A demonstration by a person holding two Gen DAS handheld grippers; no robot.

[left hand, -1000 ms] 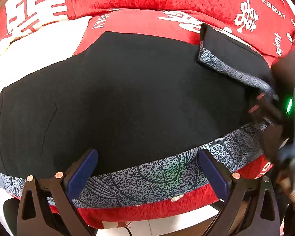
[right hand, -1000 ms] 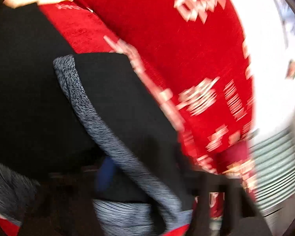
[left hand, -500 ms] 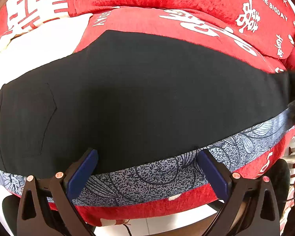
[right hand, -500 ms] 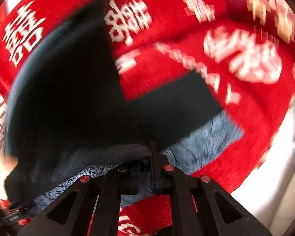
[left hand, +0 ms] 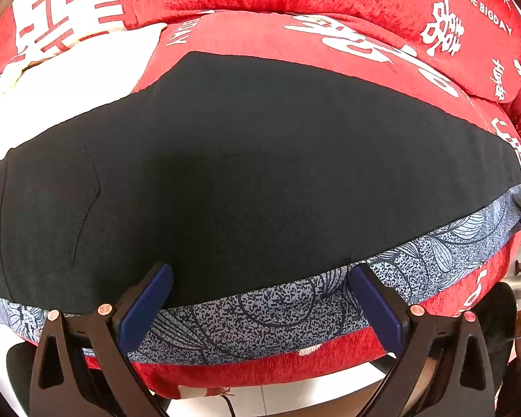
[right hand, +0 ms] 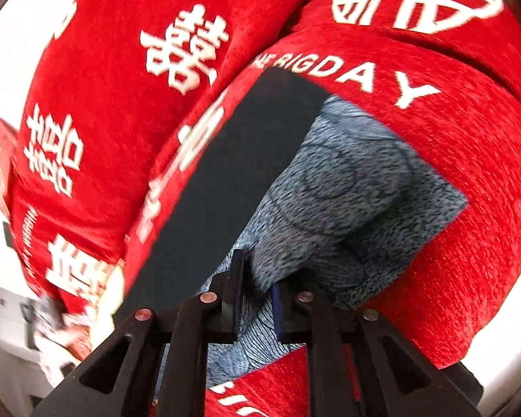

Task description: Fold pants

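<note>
Your left wrist view gives you the whole picture: the pants [left hand: 260, 173], black with a grey patterned band along the lower edge, lie spread flat across the red cushion [left hand: 260, 34], filling the middle of the frame. Your left gripper [left hand: 260, 299] hangs over that band at lower centre with its jaws wide apart, nothing pinched.

Only the right wrist view shows the far end up close. There your right gripper [right hand: 257, 299] sits at lower centre, jaws nearly together and just now easing apart, with the grey band lying between the pads; whether they still press on it is hard to tell through the blur.

White Chinese characters and "THE BIGDAY" read on the cushion at upper right of the left view. In that view the right gripper is cut off at the right edge.
</note>
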